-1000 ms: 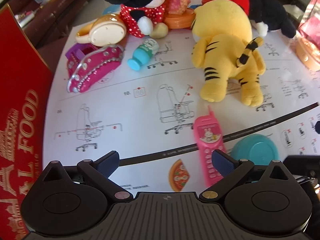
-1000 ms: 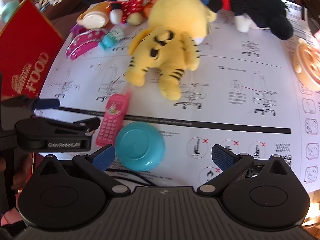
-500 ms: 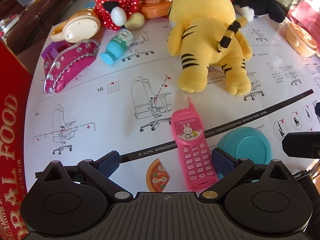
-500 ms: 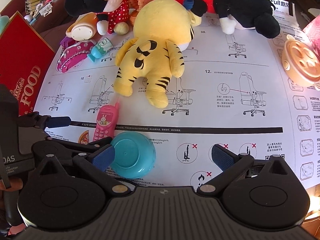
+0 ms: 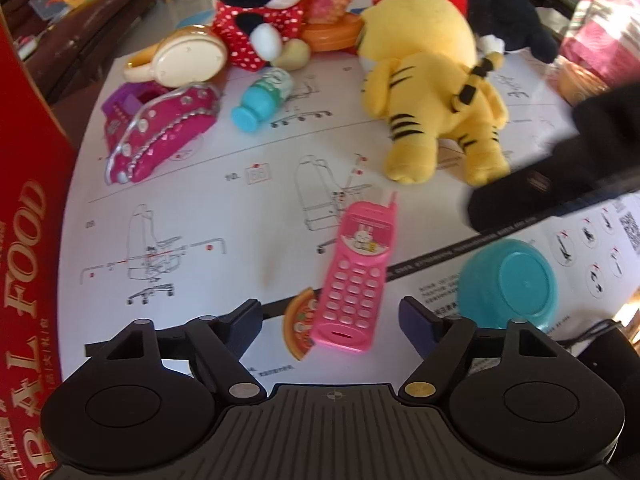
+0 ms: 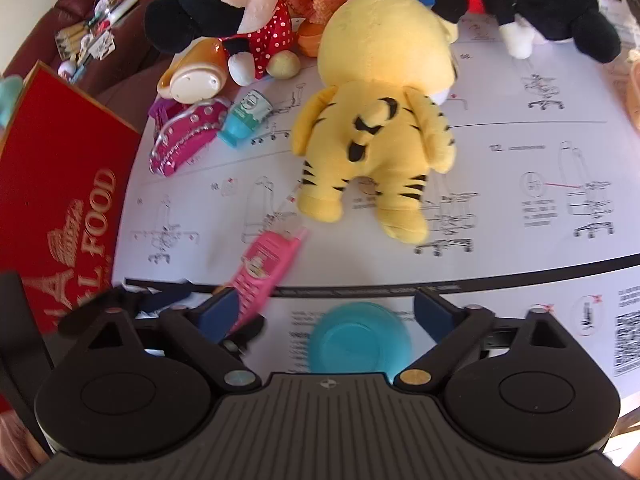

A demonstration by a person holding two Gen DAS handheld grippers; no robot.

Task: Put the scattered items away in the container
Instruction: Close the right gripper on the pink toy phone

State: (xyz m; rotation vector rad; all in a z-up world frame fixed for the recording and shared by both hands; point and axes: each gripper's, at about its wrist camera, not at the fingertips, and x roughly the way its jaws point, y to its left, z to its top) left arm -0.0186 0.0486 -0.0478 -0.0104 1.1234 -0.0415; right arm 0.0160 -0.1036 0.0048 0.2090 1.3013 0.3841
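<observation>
A white instruction sheet (image 5: 256, 216) printed with office-chair diagrams covers the surface. On it lie a pink toy phone (image 5: 356, 276), a pizza-slice card (image 5: 298, 324) partly beneath the phone, an upturned teal bowl (image 5: 516, 284), a yellow plush tiger (image 6: 380, 120), a teal-capped bottle (image 5: 262, 98) and a magenta studded shoe (image 5: 160, 128).

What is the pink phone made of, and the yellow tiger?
The pink phone looks like hard, shiny plastic: smooth molded shell and raised buttons catching light. The yellow tiger looks like soft plush fabric: fuzzy surface, rounded stuffed limbs. What fills it can't be seen.
</observation>
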